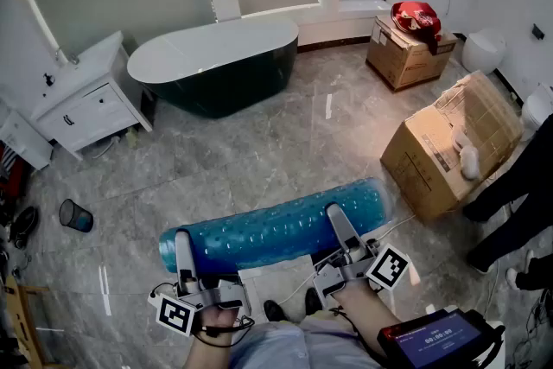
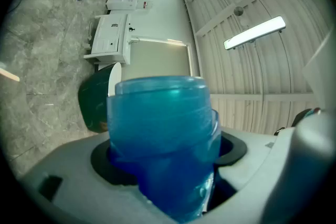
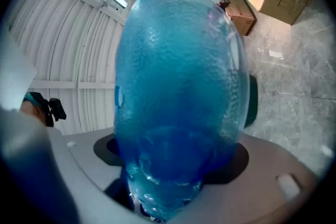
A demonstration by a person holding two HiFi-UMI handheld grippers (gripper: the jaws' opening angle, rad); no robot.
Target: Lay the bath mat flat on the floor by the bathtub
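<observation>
Grey marble floor (image 1: 259,134) covers the bathroom. The dark bathtub (image 1: 216,69) with its white rim stands at the far side, with bare floor along its near flank. The bath mat (image 1: 276,231) is not yet down: it is a tight blue roll carried crosswise in the air, close to the operator and well apart from the tub.

Step in hand, as judged from this position: carry the roll to the tub.
- Keep the roll level and parallel to the tub's long side, so that it can unroll straight.
- Lower it to the floor just beside the tub before releasing either end.
- Steer clear of the cardboard box (image 1: 449,143) at the right — the roll's right end passes near it.
- Likely fault: a tight roll tends to spring back, so press the free edge flat.

Left tongs (image 1: 185,248): spread wide and clamped on the roll near its left end, which fills the gap between the jaws. Right tongs (image 1: 337,225): equally wide and clamped on the roll short of its right end, which projects beyond them.
</observation>
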